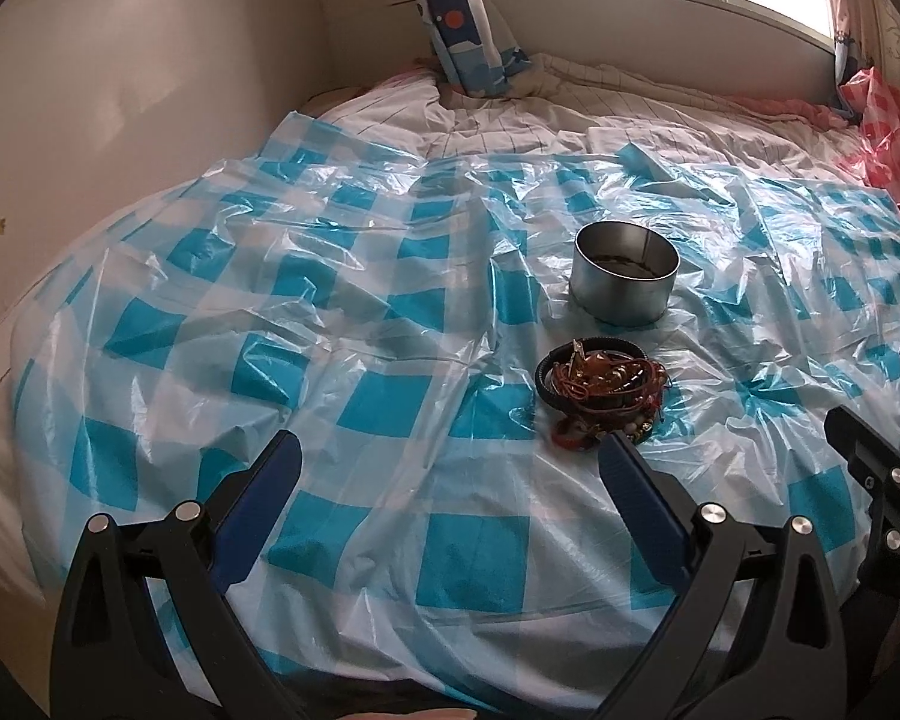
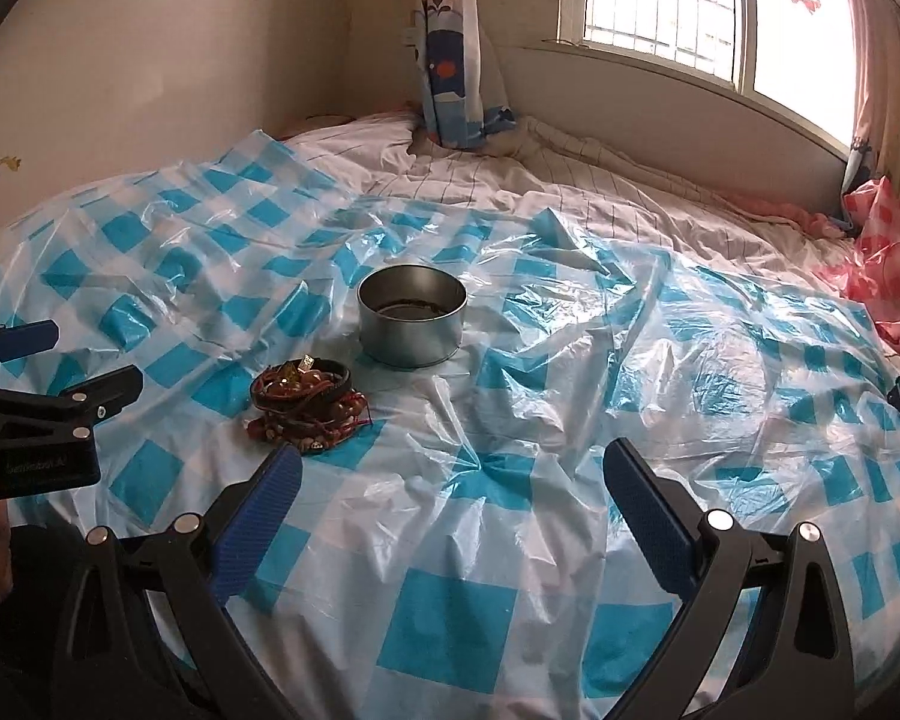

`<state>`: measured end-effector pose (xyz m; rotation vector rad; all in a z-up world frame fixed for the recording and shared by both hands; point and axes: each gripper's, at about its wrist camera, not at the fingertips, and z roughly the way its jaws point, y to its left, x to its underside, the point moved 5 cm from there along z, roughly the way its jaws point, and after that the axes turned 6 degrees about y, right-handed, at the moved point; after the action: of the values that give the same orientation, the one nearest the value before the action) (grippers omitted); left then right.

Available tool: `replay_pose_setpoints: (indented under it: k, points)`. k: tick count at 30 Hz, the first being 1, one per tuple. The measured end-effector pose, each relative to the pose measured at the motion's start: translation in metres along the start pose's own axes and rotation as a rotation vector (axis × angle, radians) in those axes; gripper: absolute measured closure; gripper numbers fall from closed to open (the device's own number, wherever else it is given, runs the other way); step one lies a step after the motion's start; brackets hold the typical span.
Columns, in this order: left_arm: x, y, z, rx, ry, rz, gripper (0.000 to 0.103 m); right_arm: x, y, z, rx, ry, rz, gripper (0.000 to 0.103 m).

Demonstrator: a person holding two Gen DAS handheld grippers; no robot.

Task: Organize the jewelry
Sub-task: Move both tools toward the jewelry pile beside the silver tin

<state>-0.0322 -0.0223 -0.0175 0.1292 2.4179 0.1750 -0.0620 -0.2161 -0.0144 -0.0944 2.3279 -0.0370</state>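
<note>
While the tangled heap of brown and red bead bracelets and cords [image 1: 603, 390] lies on the blue-checked plastic sheet [image 1: 390, 420] over the bed, just before the round metal tin [image 1: 625, 271], sorting looks barely begun. Something dark shows in the tin, too dim to identify. Left gripper [image 1: 450, 474] and right gripper [image 2: 453, 480] hover near, jaws wide and empty.

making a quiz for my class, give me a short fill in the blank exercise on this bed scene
1. The jewelry pile lies on a plastic sheet checked white and ____.
2. The metal tin has no ____ on it.
3. Both the left gripper and the right gripper are ____.

Missing words: blue; lid; open
</note>
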Motion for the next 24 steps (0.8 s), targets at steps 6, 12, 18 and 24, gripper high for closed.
replay_pose_setpoints:
  k: [6, 12, 18, 24]
  points:
    - [0.0011, 0.0008, -0.0004, 0.001, -0.001, 0.007, 0.008, -0.0002, -0.0010, 0.0001, -0.001, 0.001, 0.002, 0.006]
    - [0.0006, 0.0001, -0.0004, -0.001, -0.001, 0.003, 0.008, -0.0004, -0.0019, 0.0008, -0.001, 0.001, 0.000, 0.006]
    - [0.0003, -0.0006, -0.0007, -0.001, 0.000, 0.003, 0.008, 0.0004, -0.0031, -0.0001, -0.003, 0.000, -0.002, 0.006]
    - [0.0001, -0.0004, -0.0005, -0.001, 0.001, 0.003, 0.008, 0.0010, -0.0034, 0.0000, -0.003, 0.000, -0.002, 0.006]
